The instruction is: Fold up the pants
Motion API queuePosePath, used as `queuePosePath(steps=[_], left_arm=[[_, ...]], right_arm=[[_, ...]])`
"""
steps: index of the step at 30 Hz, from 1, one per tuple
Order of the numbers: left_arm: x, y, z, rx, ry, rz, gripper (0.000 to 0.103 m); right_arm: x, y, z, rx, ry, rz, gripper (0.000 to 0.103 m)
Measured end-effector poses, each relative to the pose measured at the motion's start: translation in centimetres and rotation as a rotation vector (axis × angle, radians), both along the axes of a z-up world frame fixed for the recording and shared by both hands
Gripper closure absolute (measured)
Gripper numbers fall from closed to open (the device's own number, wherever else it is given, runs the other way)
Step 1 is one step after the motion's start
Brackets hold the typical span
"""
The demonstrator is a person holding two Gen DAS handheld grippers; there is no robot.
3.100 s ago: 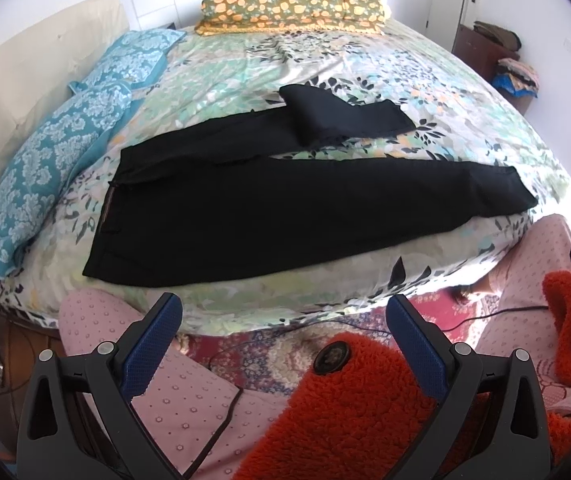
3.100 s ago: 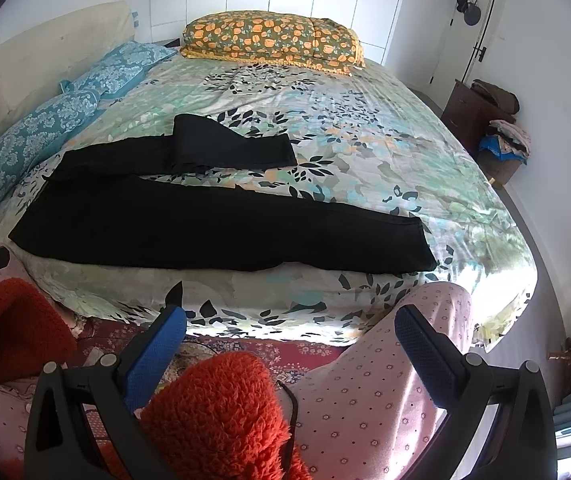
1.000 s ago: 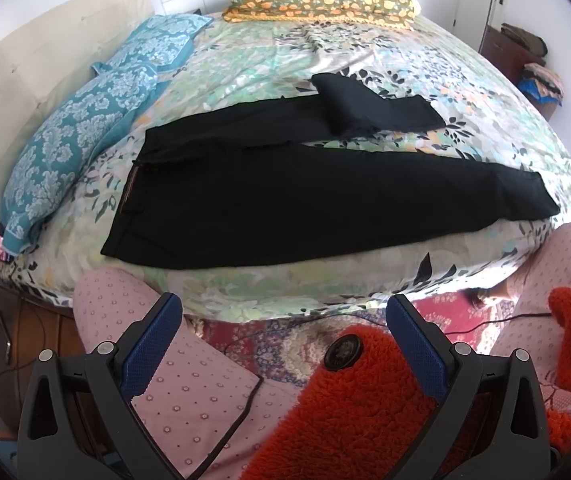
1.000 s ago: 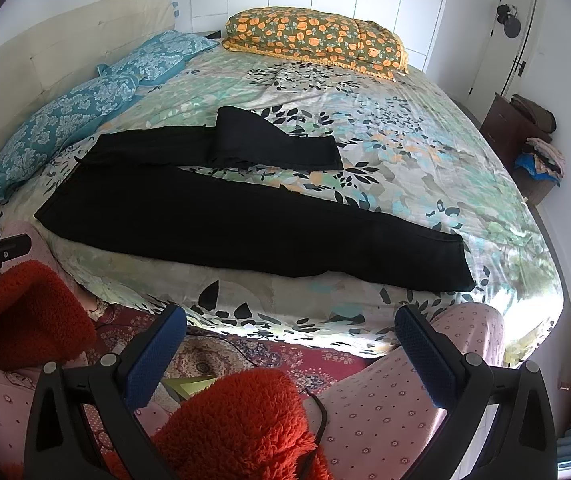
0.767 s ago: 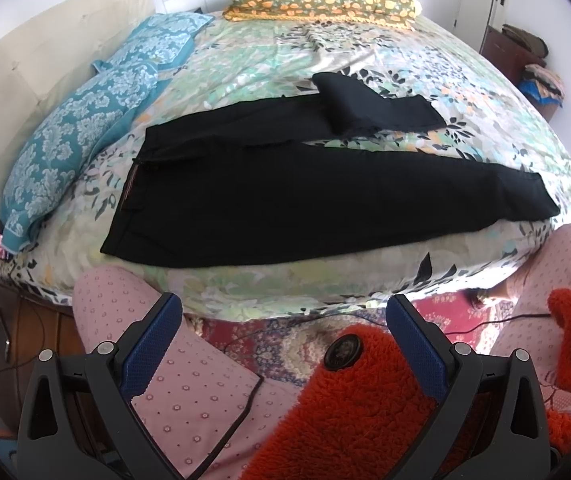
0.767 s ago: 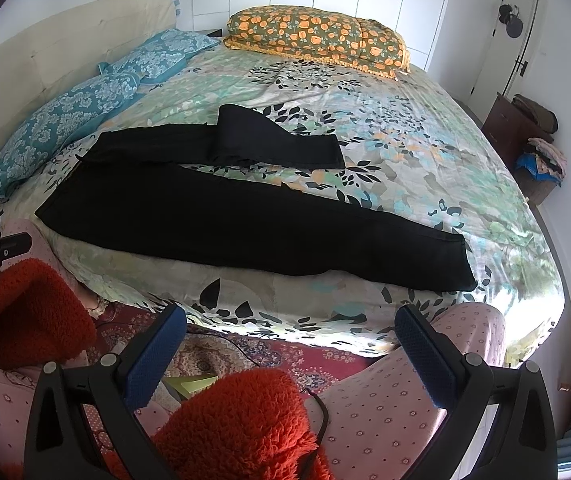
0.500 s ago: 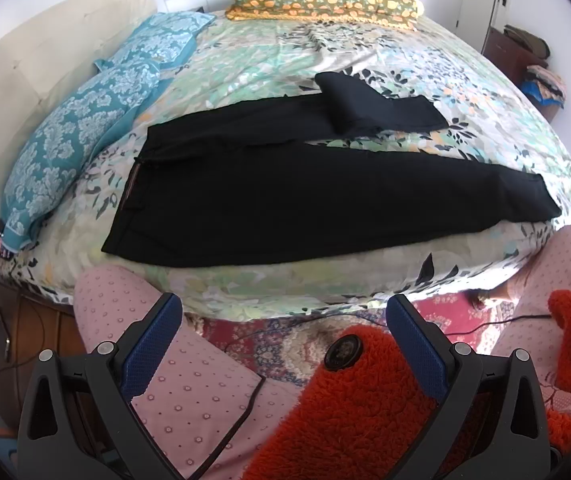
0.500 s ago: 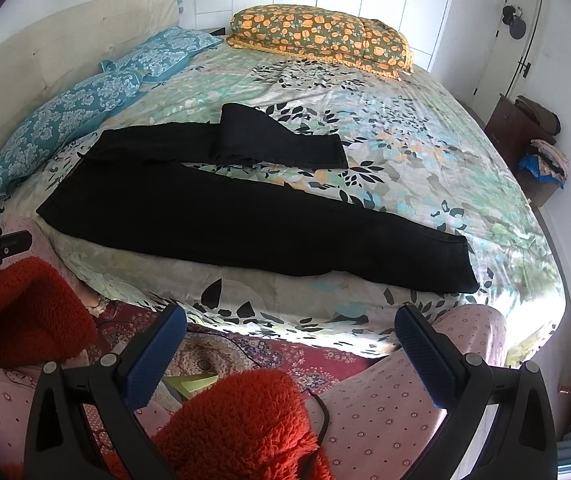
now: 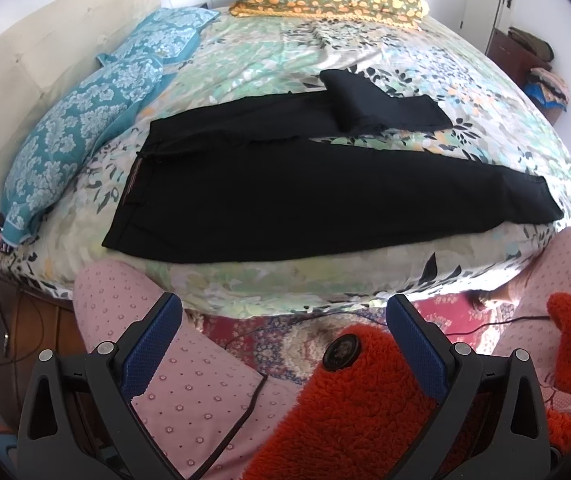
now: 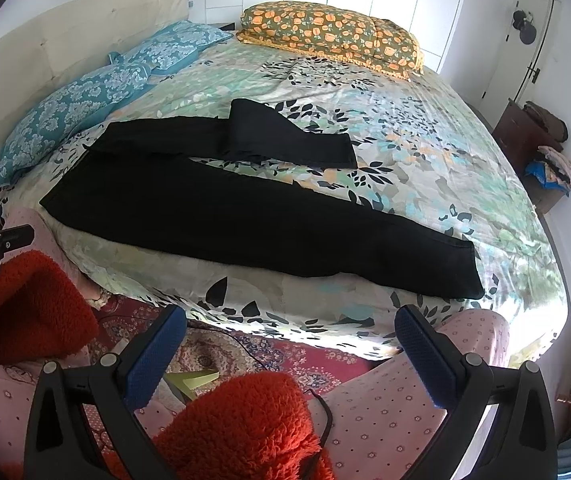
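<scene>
We hold both tools, left (image 9: 283, 334) and right (image 10: 287, 346), spread wide and empty, short of matte black pants (image 9: 305, 196) lying flat along the floral bed's (image 9: 285, 52) near edge.

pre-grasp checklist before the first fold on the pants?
1. Left gripper open, nothing between the jaws: ok.
2. Right gripper open, nothing between the jaws: ok.
3. Black pants on the bed, nothing lying on them: ok.
4. Near leg flat, hem exposed: ok.
5. Far leg flat: not ok, doubled back on itself.
6. Grippers at the fabric: not ok, both short of the bed edge.
</scene>
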State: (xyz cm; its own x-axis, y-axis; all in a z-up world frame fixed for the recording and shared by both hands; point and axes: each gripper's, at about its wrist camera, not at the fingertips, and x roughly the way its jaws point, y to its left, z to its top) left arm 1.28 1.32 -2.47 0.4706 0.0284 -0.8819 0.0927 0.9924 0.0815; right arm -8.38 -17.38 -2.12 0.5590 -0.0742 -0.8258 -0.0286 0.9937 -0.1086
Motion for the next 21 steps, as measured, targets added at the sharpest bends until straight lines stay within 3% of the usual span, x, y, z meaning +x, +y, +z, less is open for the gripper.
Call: queuePosePath(steps=[14, 21], left_arm=[[0.2, -0.7, -0.6, 0.027, 0.022, -0.024, 0.001], [0.3, -0.8, -0.4, 0.028, 0.014, -0.032, 0.001]], right_arm=[[0.5, 0.1, -0.6, 0.018, 0.013, 0.017, 0.0], [1.5, 1.5, 0.0, -0.004, -0.035, 0.075, 0.0]])
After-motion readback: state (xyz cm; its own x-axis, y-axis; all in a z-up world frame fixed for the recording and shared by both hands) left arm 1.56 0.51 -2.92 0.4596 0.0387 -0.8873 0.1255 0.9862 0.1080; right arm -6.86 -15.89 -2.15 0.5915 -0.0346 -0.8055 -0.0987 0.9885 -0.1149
